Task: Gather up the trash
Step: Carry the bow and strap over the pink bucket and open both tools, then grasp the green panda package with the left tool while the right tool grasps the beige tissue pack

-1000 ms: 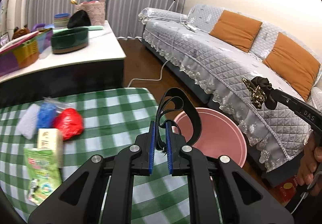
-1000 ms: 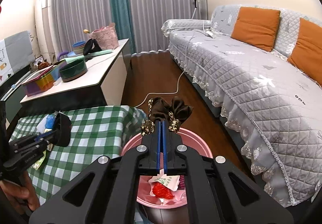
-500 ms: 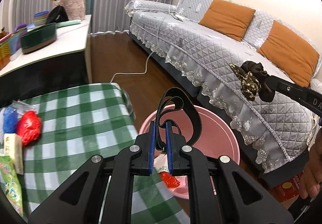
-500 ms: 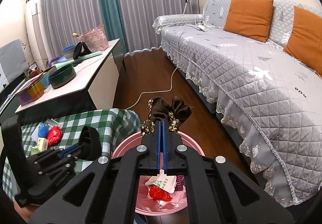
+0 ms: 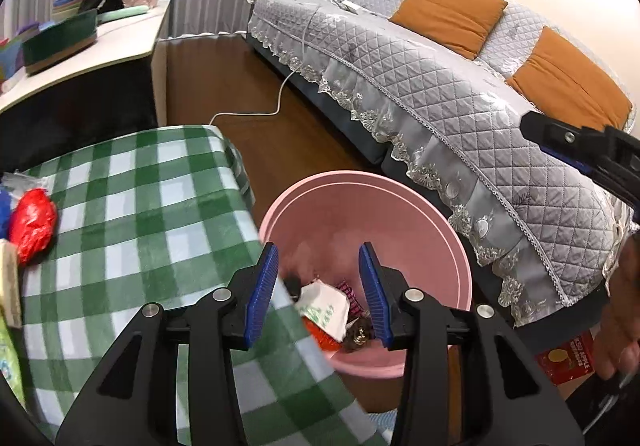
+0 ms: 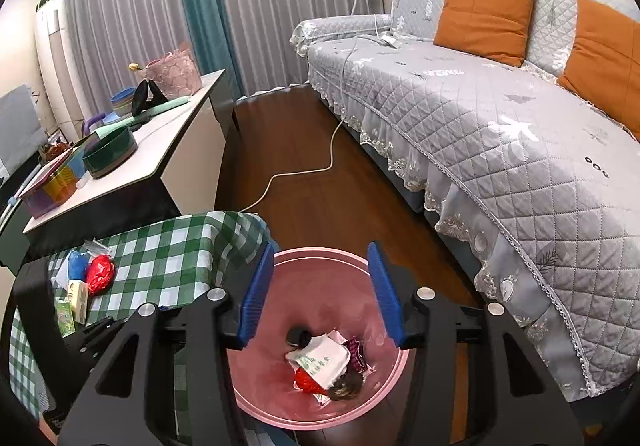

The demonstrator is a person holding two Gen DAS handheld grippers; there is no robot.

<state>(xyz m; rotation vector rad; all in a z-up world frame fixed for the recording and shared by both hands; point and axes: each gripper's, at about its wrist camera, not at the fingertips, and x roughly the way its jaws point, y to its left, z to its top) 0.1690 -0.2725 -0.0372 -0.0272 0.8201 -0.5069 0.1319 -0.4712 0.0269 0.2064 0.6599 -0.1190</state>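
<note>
1. Left wrist view: the left gripper [image 5: 319,286] hung over the pink bin [image 5: 452,242], its jaws having just been opening and standing apart with nothing between them. The bin stood on the floor between the checked table [image 5: 132,205] and the sofa [image 5: 460,93]. In it lay a white wrapper [image 5: 326,306], something red, a dark frilly piece [image 5: 358,332] and a small black item. By my judgement part of the collecting was done. A red wrapper [image 5: 33,226] and other packets remained at the table's far left edge.

2. Right wrist view: the right gripper [image 6: 320,290] was also above the bin [image 6: 256,402], jaws likewise just opened and empty. The bin held the white wrapper [image 6: 322,360], a red scrap [image 6: 306,380], the brown frilly piece [image 6: 346,386] and a black lump [image 6: 297,336]. On the table [image 6: 168,258] the red wrapper [image 6: 100,274], a blue bag [image 6: 77,266] and pale packets [image 6: 78,300] were left to gather.
</note>
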